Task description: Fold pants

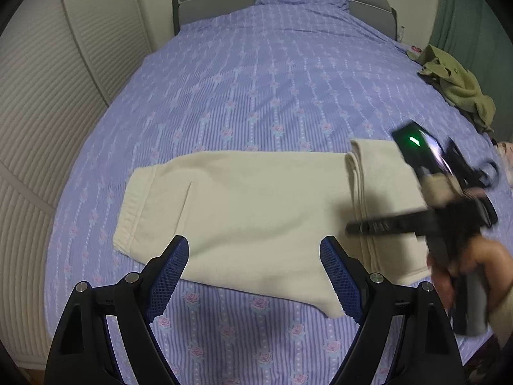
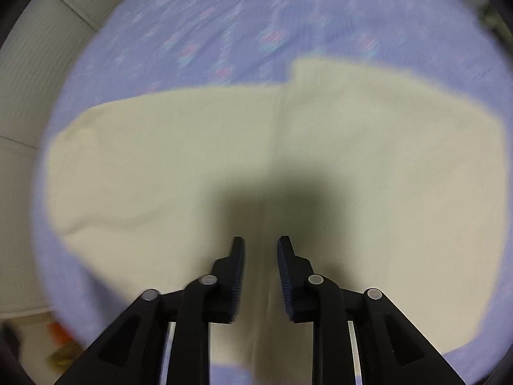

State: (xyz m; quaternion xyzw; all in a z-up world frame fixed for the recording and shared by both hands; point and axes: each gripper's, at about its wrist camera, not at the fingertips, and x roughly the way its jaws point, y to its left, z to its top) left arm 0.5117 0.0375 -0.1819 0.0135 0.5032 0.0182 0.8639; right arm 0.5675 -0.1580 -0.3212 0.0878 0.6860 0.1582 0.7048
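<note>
Cream pants (image 1: 256, 211) lie flat across the near part of the bed (image 1: 256, 80), waistband end to the left, the right end folded back on itself in a layered edge. Left gripper (image 1: 253, 256) hovers over the near edge of the pants, jaws wide, nothing between them. Right gripper (image 2: 261, 250) points down over the folded part (view blurred); jaws narrow but parted, no cloth gripped. A hand (image 1: 455, 276) carries it. An olive garment (image 1: 455, 80) sits crumpled at the bed's far right edge, well apart from the pants.
</note>
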